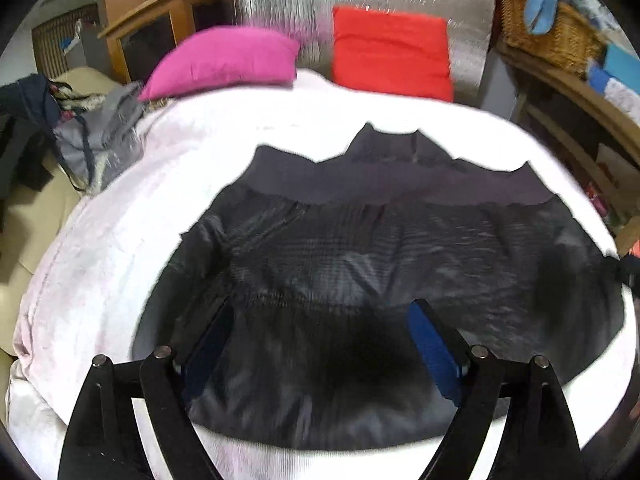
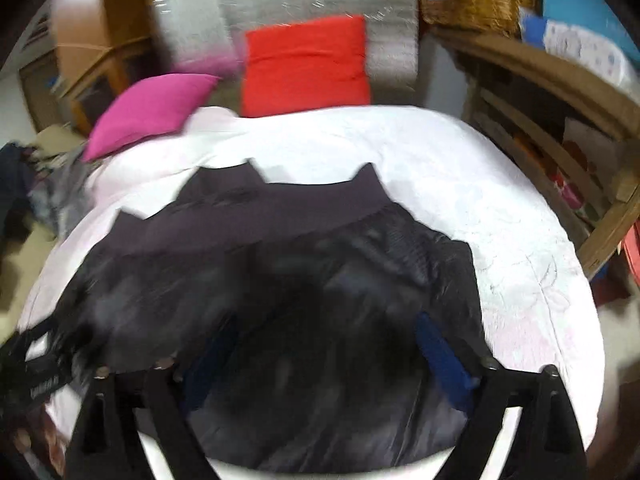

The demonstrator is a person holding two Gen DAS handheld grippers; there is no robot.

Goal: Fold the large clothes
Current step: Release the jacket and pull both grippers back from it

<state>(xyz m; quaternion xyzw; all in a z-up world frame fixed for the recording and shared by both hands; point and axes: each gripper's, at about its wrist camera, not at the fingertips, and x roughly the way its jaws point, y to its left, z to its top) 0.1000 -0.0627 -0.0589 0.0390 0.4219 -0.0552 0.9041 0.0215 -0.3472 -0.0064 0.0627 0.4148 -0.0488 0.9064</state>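
Jacket (image 1: 360,272) is laid flat on the bed (image 1: 120,280), long axis across, ribbed hem at the far edge. Left gripper (image 1: 320,344) and right gripper (image 2: 324,356) are held released above its near edge, equally near.

Black quilted jacket (image 1: 360,264) lies on white-covered bed (image 1: 120,280); behind it, pink cushion (image 1: 224,62) left of red cushion (image 1: 390,56).

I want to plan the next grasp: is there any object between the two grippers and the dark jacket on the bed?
Nothing visible does. The left gripper and the right gripper are both open directly over the dark jacket, with only its fabric between the fingers. The pink pillow and red pillow lie beyond it at the far end of the white bedspread.
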